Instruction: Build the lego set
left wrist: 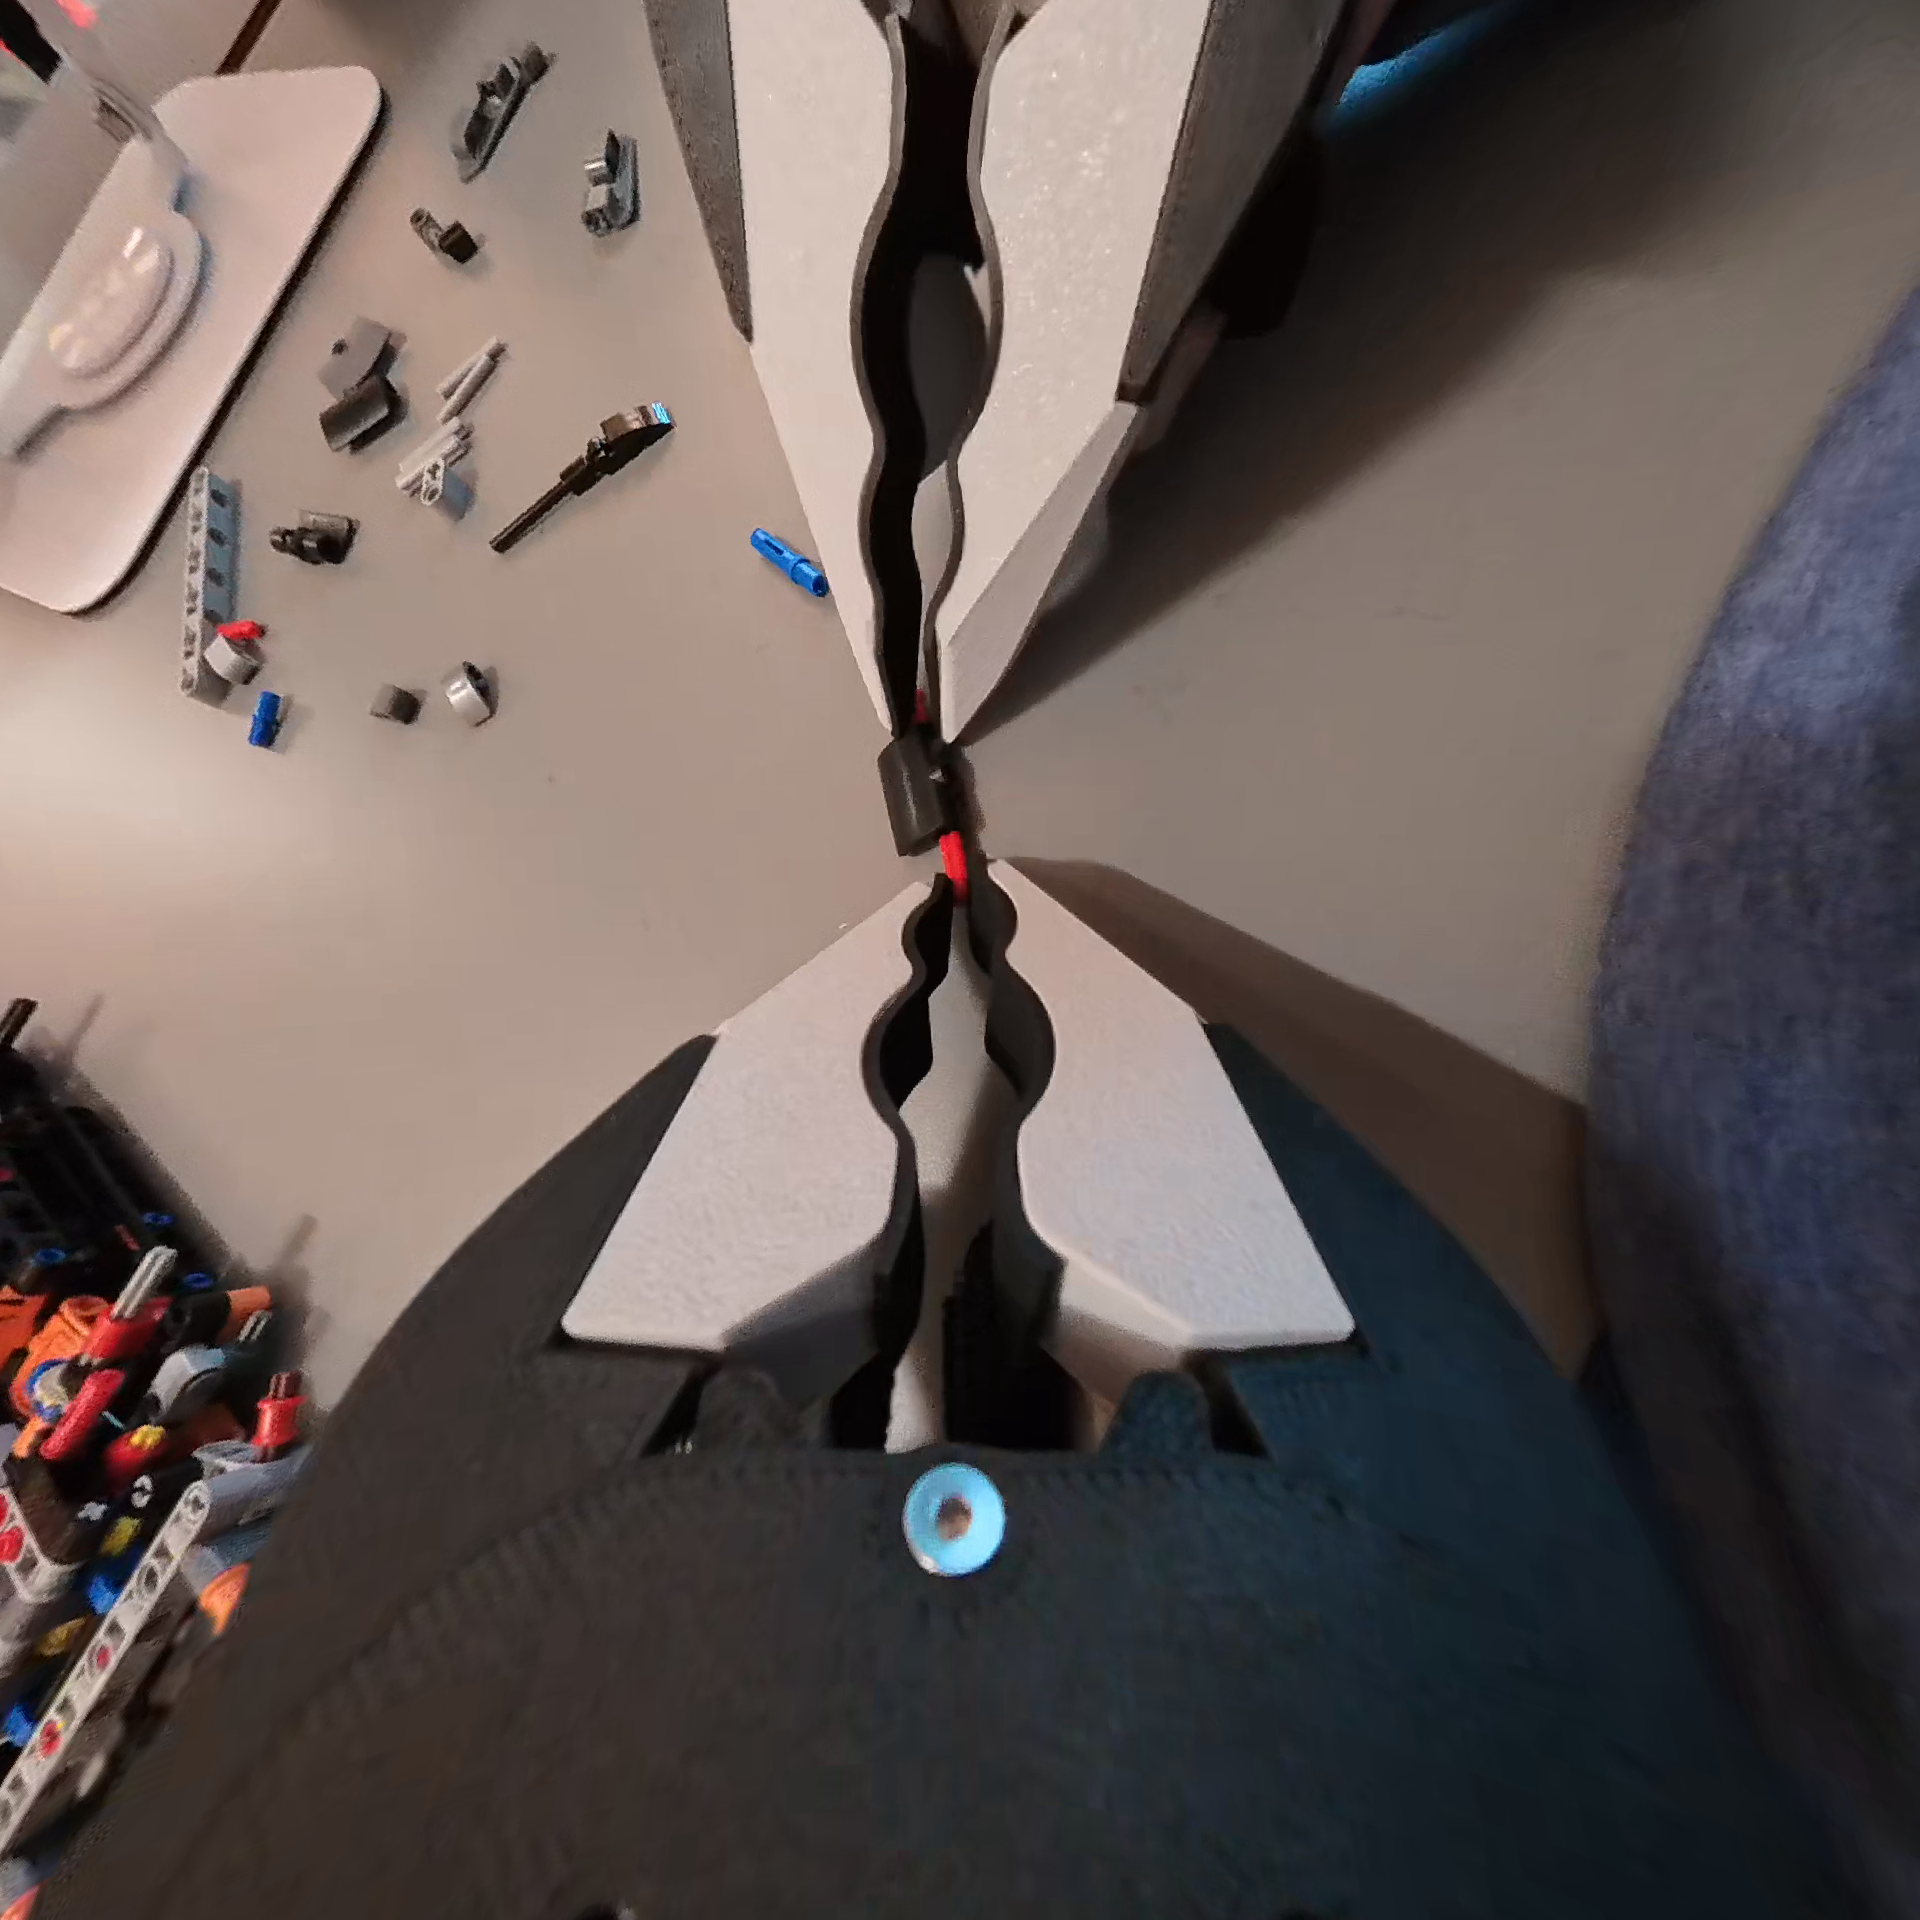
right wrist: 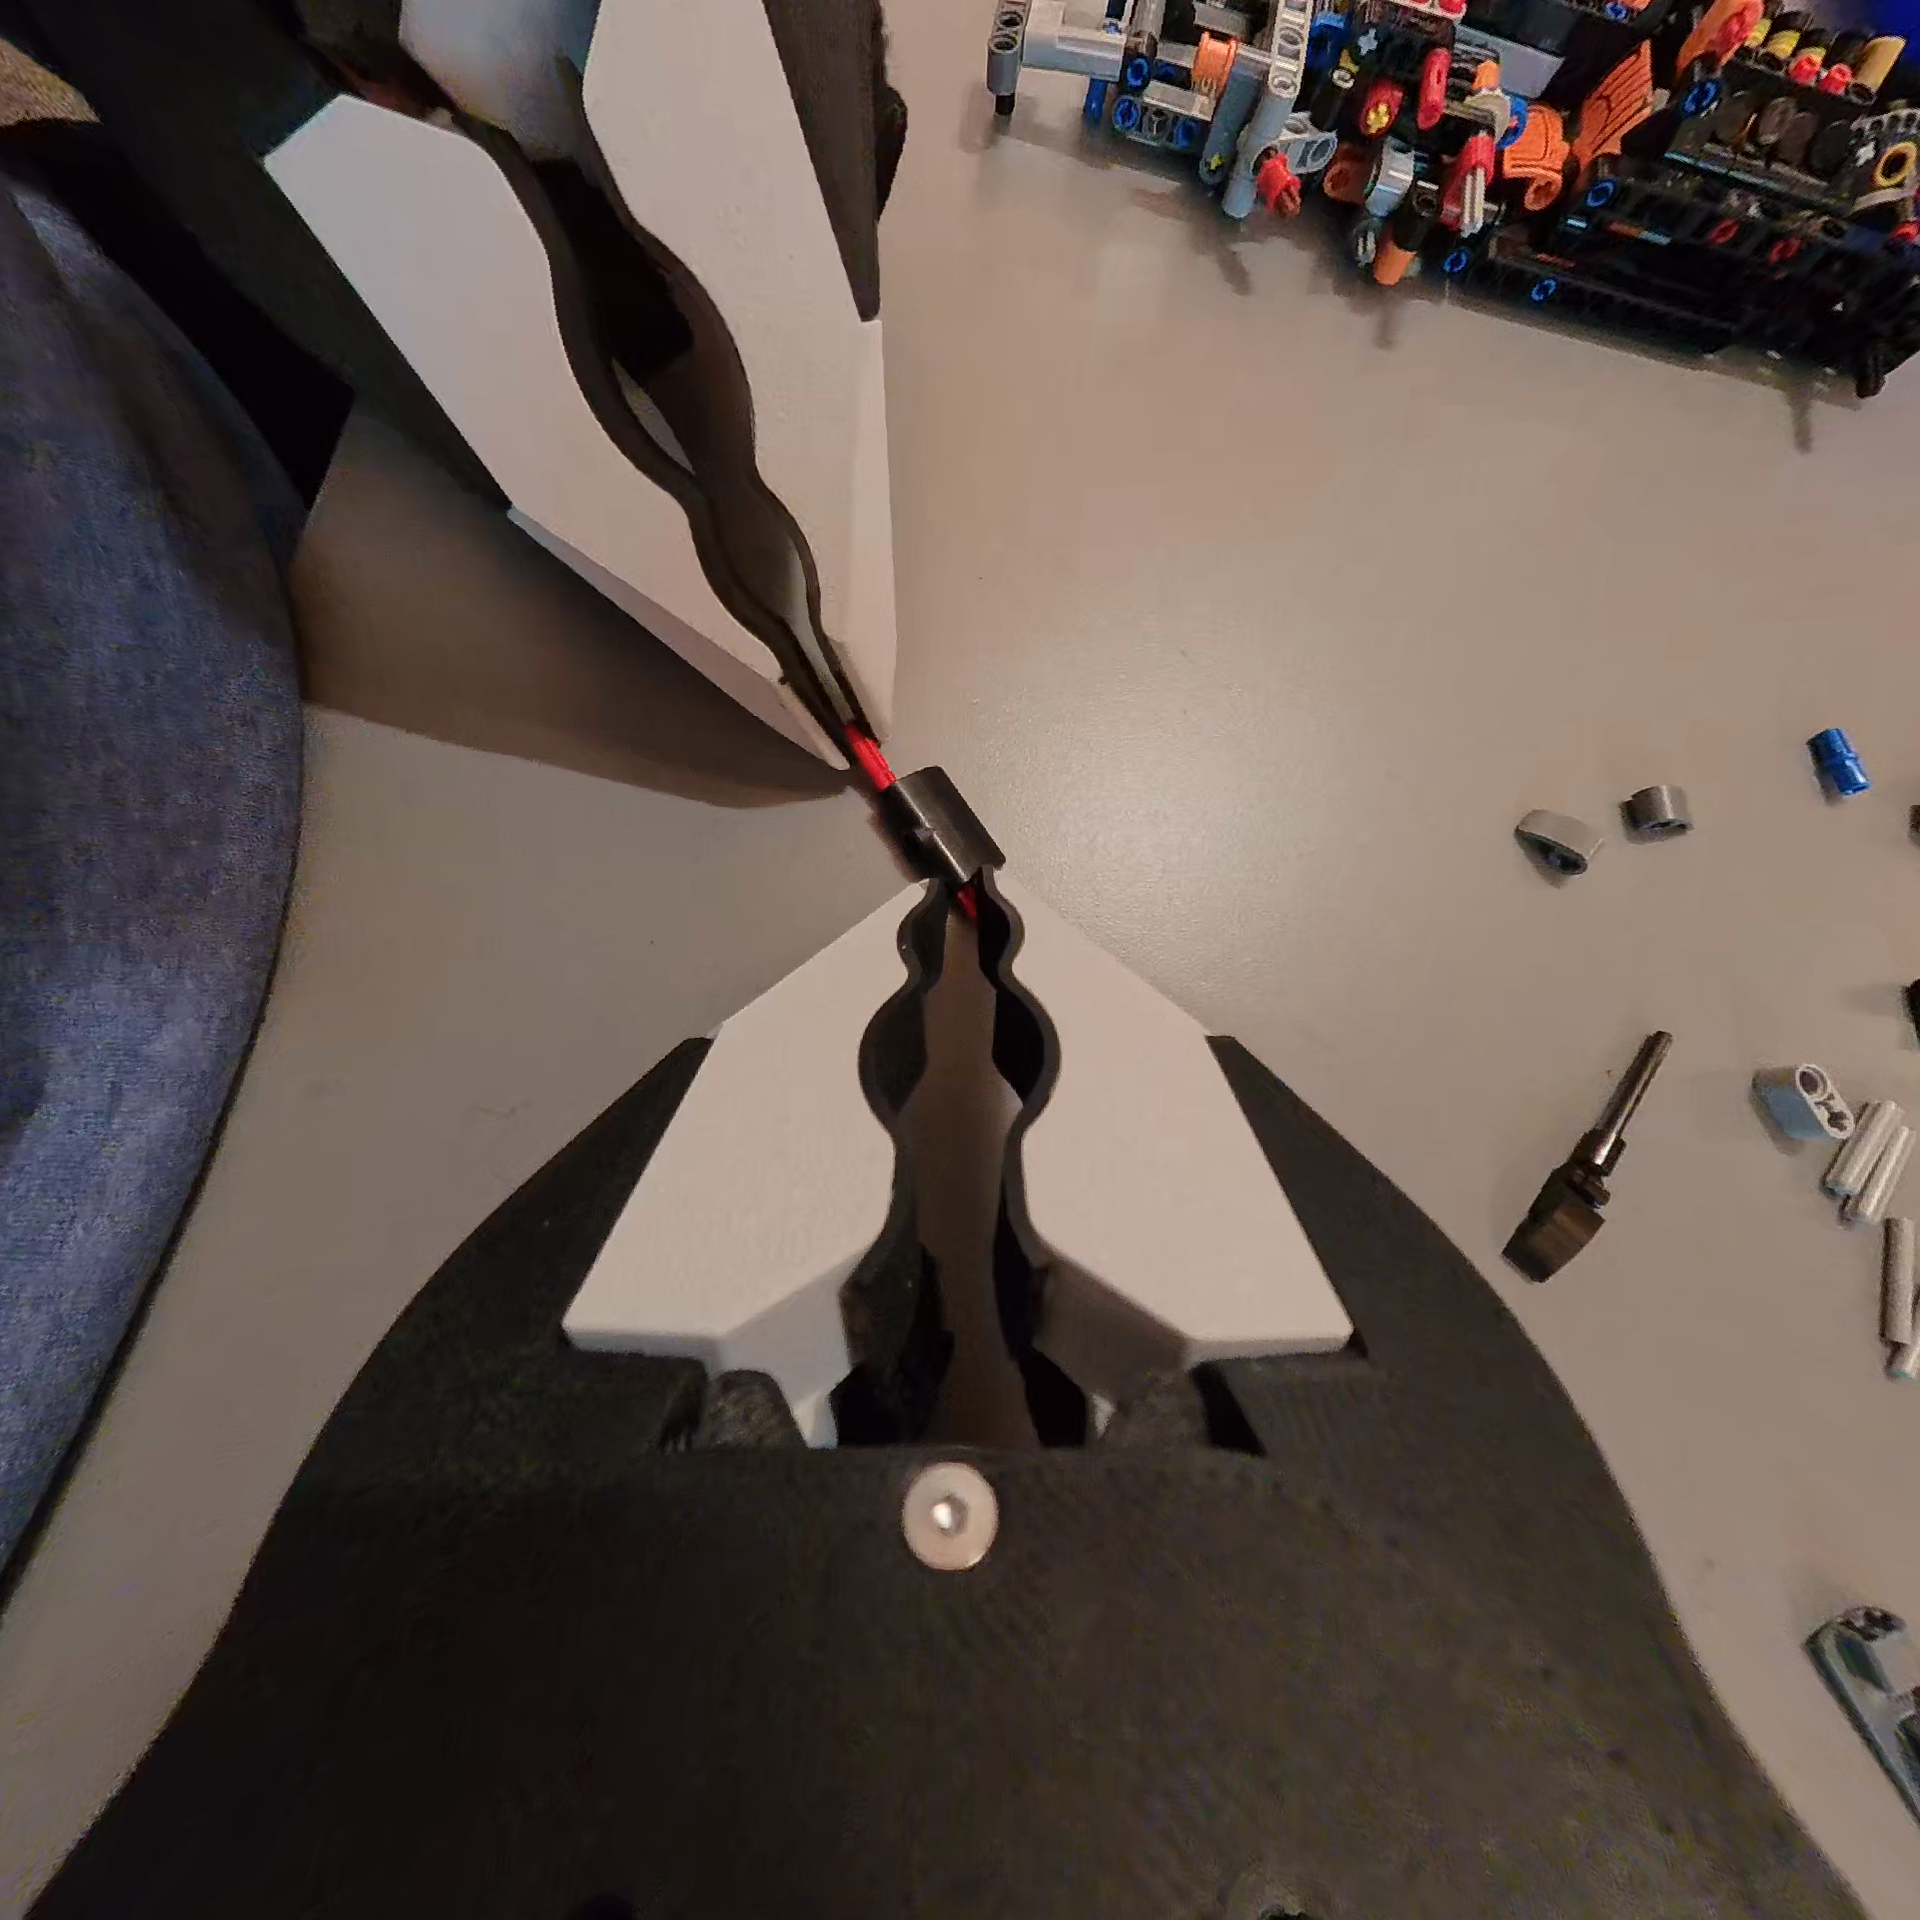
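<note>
Left gripper (left wrist: pixel 951 883) and right gripper (right wrist: pixel 951 894) tip to tip above the pale grey tabletop (right wrist: pixel 1299 644), each clamped on one end of a thin red axle (left wrist: pixel 951 857). Small black cylindrical connector (right wrist: pixel 940 821) threaded mid-axle between the tips. Loose grey and black parts (left wrist: pixel 436 457) nearby; multicoloured part-built model (right wrist: pixel 1558 156) well apart.

Most of the red axle (left wrist: pixel 951 854) is buried inside the black sleeve (left wrist: pixel 914 795) and between pinched fingertips, only 2 short stretches showing. The built model (right wrist: pixel 1621 156) runs off the top and right edges. A metal piece (right wrist: pixel 1870 1683) is cut by the right edge, too blurred to identify
</note>
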A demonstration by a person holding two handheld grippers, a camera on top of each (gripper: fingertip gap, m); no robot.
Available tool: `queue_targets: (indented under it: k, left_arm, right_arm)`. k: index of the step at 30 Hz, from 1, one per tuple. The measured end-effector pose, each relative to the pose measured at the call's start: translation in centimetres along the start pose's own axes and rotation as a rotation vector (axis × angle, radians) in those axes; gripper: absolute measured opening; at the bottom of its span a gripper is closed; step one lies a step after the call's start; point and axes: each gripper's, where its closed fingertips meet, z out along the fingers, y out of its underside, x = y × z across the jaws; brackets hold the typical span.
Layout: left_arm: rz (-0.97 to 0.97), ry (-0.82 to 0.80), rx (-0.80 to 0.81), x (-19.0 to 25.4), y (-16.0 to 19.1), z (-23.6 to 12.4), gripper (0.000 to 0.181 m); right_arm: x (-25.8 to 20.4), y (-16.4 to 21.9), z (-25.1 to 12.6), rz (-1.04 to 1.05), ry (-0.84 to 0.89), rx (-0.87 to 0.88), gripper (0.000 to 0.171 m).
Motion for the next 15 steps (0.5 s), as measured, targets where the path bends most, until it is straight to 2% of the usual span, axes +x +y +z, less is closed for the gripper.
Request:
queue_targets:
  k: [15]
  left_arm:
    - [0.08, -0.03, 0.002, -0.14, 0.26, 0.08, 0.002]
  right_arm:
    - [0.02, -0.03, 0.07, -0.025, 0.012, -0.011, 0.003]
